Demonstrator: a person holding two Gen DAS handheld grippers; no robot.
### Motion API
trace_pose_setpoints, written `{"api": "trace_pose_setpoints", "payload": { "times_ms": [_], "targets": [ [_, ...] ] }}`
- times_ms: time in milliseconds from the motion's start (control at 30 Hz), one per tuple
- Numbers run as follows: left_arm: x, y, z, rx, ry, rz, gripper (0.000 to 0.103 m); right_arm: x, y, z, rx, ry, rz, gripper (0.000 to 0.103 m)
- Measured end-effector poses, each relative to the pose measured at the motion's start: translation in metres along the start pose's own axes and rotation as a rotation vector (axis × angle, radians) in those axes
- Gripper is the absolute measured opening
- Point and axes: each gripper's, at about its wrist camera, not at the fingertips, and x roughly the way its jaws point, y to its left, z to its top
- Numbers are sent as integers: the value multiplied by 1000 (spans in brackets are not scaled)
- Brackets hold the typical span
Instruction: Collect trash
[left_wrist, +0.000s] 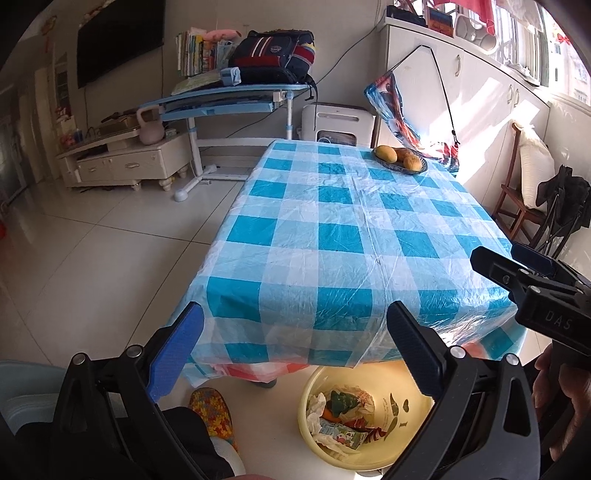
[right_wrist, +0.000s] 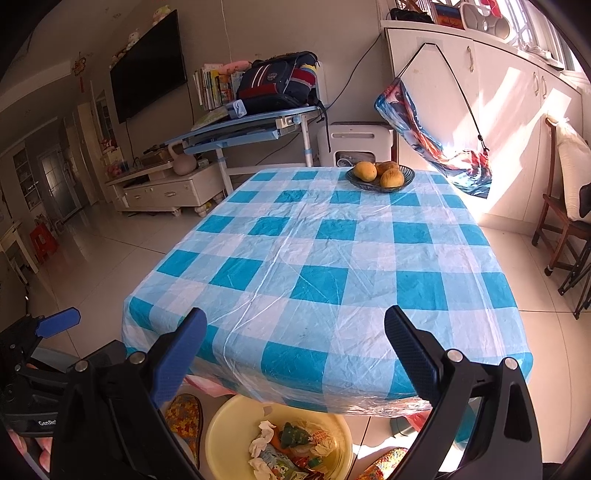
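1. Left wrist view: left gripper (left_wrist: 295, 343) at bottom centre, fingers spread wide, nothing between them. It sits over the near edge of the table (left_wrist: 332, 229) with its blue-checked cloth.
2. Same view: yellow basin (left_wrist: 413, 417) on the floor at lower centre-right, below the table's near edge and just beside the right-hand finger. Trash (left_wrist: 340, 417) (crumpled tissue, wrappers) lies inside it.
3. Same view: tabletop looks bare apart from a fruit bowl (left_wrist: 400, 160) at the far end, upper centre-right. Right gripper (left_wrist: 495, 266) enters from the right edge; whether it is open cannot be told here.
4. Right wrist view: right gripper (right_wrist: 295, 343) at bottom centre, fingers wide apart, empty, over the table's (right_wrist: 332, 258) near edge.
5. Same view: basin (right_wrist: 229, 432) directly below, bottom centre; trash (right_wrist: 288, 446) piled in it. No loose trash seen on the cloth.
6. Judgement: collection looks finished or nearly so; both grippers are about equally near the basin, with open room above the table.
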Motion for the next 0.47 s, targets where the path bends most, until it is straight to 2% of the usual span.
{"api": "trace_pose_setpoints", "payload": {
  "times_ms": [100,200,267,367,467],
  "targets": [
    [-8,-3,5,44,-40,46,96,-1,-2,0,6,-5,-2,93],
    [-5,1,20,36,-1,-14,96,-3,-5,4,16,-12,3,93],
    [-4,0,31,64,9,-31,96,0,-9,14,21,-13,2,93],
    [-1,-1,39,130,43,-62,96,19,-19,42,-10,6,-25,95],
    [4,9,38,105,54,-41,96,56,-36,69,-63,68,-88,95]
  ]
}}
